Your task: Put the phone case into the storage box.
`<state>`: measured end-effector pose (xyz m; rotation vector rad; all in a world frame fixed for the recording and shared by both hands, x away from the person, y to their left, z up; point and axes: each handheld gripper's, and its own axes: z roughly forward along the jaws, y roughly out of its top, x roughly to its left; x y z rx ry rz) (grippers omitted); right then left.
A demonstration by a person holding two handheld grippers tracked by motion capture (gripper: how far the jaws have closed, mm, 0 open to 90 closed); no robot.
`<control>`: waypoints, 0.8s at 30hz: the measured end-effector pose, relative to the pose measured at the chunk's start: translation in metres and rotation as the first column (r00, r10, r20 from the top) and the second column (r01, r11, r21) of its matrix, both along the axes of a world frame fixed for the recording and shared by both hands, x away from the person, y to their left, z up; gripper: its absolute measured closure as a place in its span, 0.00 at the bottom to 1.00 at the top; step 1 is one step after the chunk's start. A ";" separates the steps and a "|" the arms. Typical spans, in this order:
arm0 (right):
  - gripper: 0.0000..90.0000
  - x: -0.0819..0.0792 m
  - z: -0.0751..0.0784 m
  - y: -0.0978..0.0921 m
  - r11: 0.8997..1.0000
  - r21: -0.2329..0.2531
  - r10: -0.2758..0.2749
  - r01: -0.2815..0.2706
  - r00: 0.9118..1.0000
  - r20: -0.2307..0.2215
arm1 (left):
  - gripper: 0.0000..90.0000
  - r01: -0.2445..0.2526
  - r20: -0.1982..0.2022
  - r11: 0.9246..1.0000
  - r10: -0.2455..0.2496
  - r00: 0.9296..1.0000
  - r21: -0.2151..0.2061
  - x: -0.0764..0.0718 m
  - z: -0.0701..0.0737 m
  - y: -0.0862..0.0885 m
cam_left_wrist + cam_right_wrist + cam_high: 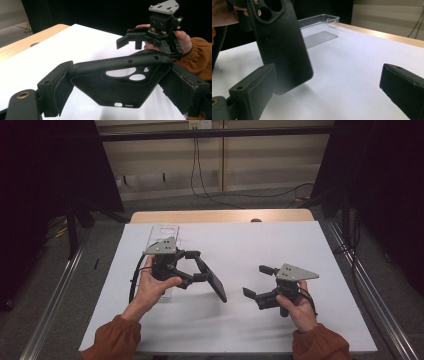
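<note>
Black phone case (117, 82) held above the white surface (260, 250), pinched across its edges by the left gripper (200, 265) fingers. Right gripper (257, 281) close by, fingers spread, empty. Risk: the soft case may flex and slip free if the handover pinch lands off-centre.

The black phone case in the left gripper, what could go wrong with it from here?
1. The left gripper holds the phone case only at its camera end; the long free end hangs above the table and might slip or twist.
2. The right gripper is open near it; a handover could miss.
3. The clear plastic box could be knocked.
</note>
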<state>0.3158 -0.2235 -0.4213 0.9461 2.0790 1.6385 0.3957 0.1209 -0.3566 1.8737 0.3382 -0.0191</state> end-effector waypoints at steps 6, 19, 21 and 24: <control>0.00 -0.007 -0.002 -0.011 0.998 0.004 -0.064 0.064 0.998 0.001 | 0.16 -0.016 -0.005 1.000 0.016 1.000 -0.004 0.000 0.002 0.003; 0.00 -0.027 -0.004 -0.038 0.988 0.018 -0.152 0.152 0.988 0.017 | 0.17 -0.076 -0.016 0.997 0.076 0.997 0.030 0.003 0.005 0.010; 0.00 -0.031 -0.005 -0.042 0.985 0.017 -0.174 0.173 0.985 0.021 | 0.17 -0.089 -0.018 0.996 0.089 0.996 0.032 0.003 0.006 0.012; 0.00 -0.036 -0.005 -0.048 0.980 0.015 -0.199 0.198 0.980 0.030 | 0.17 -0.111 -0.018 0.993 0.112 0.994 0.035 0.004 0.006 0.015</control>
